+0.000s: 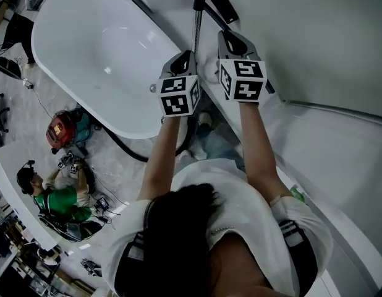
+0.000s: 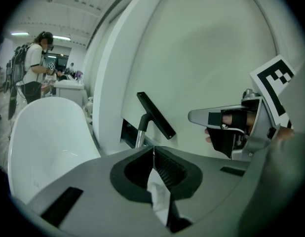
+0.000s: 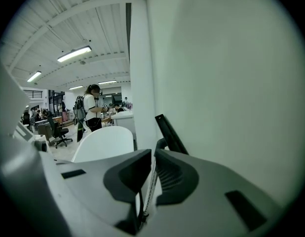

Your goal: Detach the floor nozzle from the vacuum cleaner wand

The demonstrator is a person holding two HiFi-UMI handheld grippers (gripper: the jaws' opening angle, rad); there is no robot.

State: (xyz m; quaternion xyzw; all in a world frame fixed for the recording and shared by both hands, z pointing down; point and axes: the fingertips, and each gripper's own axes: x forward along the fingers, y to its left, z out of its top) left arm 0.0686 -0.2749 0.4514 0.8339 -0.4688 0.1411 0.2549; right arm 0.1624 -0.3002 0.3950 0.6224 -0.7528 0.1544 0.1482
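Note:
The vacuum's black floor nozzle (image 1: pixel 217 2) leans up against the white wall, with the metal wand (image 1: pixel 197 31) running down from it beside the bathtub. Both grippers are held out toward it and touch nothing. My left gripper (image 1: pixel 185 58) is shut and empty, just short of the wand. My right gripper (image 1: pixel 232 39) is shut and empty too, to the right of the wand near the wall. In the left gripper view the nozzle (image 2: pixel 156 115) and wand (image 2: pixel 140 133) stand beyond the closed left gripper (image 2: pixel 152 152), with the right gripper (image 2: pixel 211 117) alongside. The right gripper view shows the nozzle (image 3: pixel 169 131) past the closed right gripper (image 3: pixel 153 156).
A white bathtub (image 1: pixel 86 48) fills the left. A red vacuum canister (image 1: pixel 60 129) with a black hose (image 1: pixel 126 148) lies on the floor. A person in green (image 1: pixel 55 200) sits below it. The curved white wall (image 1: pixel 314 48) closes off the right. Another person (image 2: pixel 33 68) stands farther off.

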